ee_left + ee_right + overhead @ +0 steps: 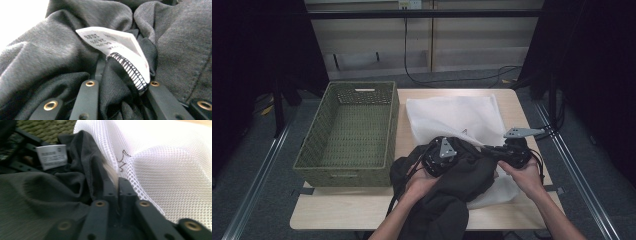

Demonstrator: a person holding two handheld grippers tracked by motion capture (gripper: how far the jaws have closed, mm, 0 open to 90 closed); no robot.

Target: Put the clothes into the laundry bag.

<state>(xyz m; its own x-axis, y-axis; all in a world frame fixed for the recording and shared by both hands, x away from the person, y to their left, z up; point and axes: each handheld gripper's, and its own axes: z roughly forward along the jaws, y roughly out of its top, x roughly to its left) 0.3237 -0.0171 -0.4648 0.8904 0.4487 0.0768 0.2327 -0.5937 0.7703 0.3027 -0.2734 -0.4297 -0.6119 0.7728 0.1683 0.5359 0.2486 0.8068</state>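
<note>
Left gripper (120, 85) jaws pinch the dark grey knit garment (62, 57); right gripper (117, 187) jaws, near-closed, nip the white mesh laundry bag (162, 165) edge. Keep both grips firm and feed the cloth between the right jaws' mesh opening.

White care label (117, 47), sewn into the seam of the dark garment (50, 57), left gripper view: several printed lines, seen upside down and blurred; digits resembling "24" and "10" can be made out, the rest cannot be read.

The same white label (51, 156), right gripper view, far left beside the garment's fold: three or four lines of small grey print and a round mark at the top right, too blurred to read.

White mesh bag (162, 165), right gripper view: small dark stitched zigzag mark (123, 161), no letters legible.
</note>
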